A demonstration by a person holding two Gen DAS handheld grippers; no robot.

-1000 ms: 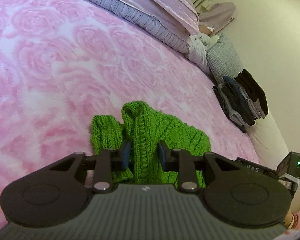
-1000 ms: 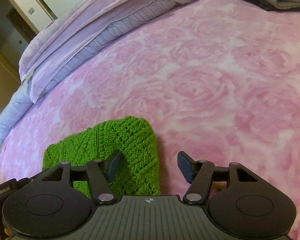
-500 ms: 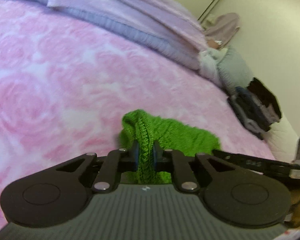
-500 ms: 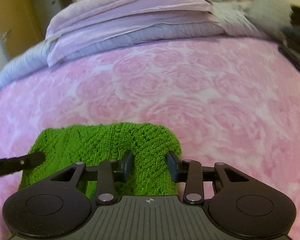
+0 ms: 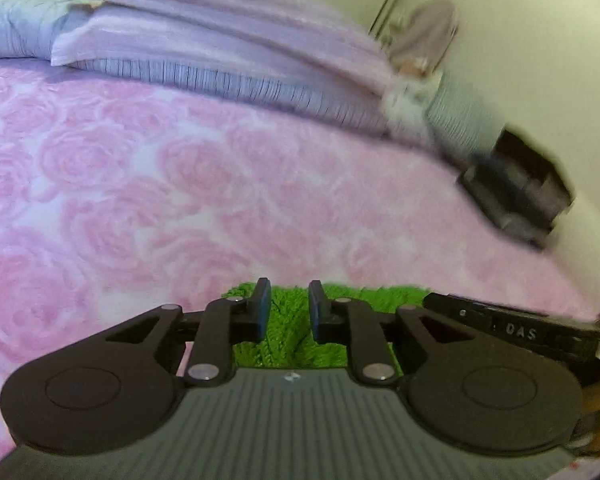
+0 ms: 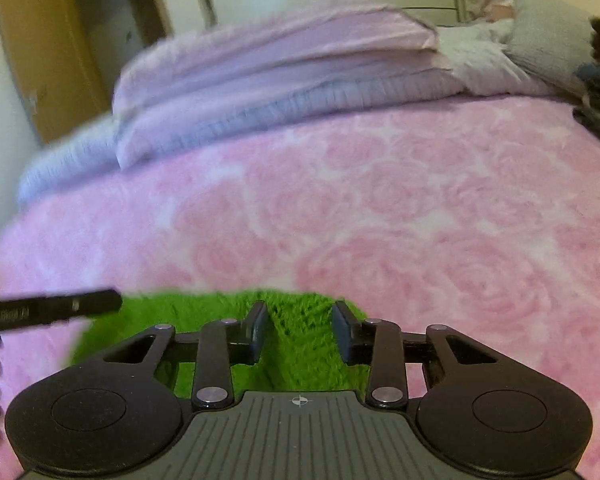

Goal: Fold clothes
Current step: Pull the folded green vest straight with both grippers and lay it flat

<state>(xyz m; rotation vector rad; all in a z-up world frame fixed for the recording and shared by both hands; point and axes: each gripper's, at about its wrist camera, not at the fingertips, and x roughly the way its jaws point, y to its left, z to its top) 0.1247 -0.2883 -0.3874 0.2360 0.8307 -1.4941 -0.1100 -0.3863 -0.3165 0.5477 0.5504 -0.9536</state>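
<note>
A bright green knit garment (image 5: 374, 293) lies bunched on the pink rose blanket (image 5: 148, 200), low in both views. My left gripper (image 5: 288, 309) is shut on a raised fold of the knit, which fills the narrow gap between its blue pads. In the right wrist view the green knit (image 6: 188, 314) spreads to the left under the fingers. My right gripper (image 6: 298, 322) has its jaws closing on the knit's right edge, and the fabric fills the space between the pads. Each gripper's side shows in the other's view, close beside it.
Folded lilac and blue-grey bedding (image 5: 220, 52) lies across the far side of the bed. A stack of dark folded clothes (image 5: 516, 196) sits at the right edge by the pale wall, with a grey pillow (image 6: 548, 44) behind it. A wooden door (image 6: 44, 52) stands at the far left.
The left jaws have shut on a fold of the green knit and risen a little. The right gripper has slid left over the knit's edge, and its jaws have narrowed onto the fabric.
</note>
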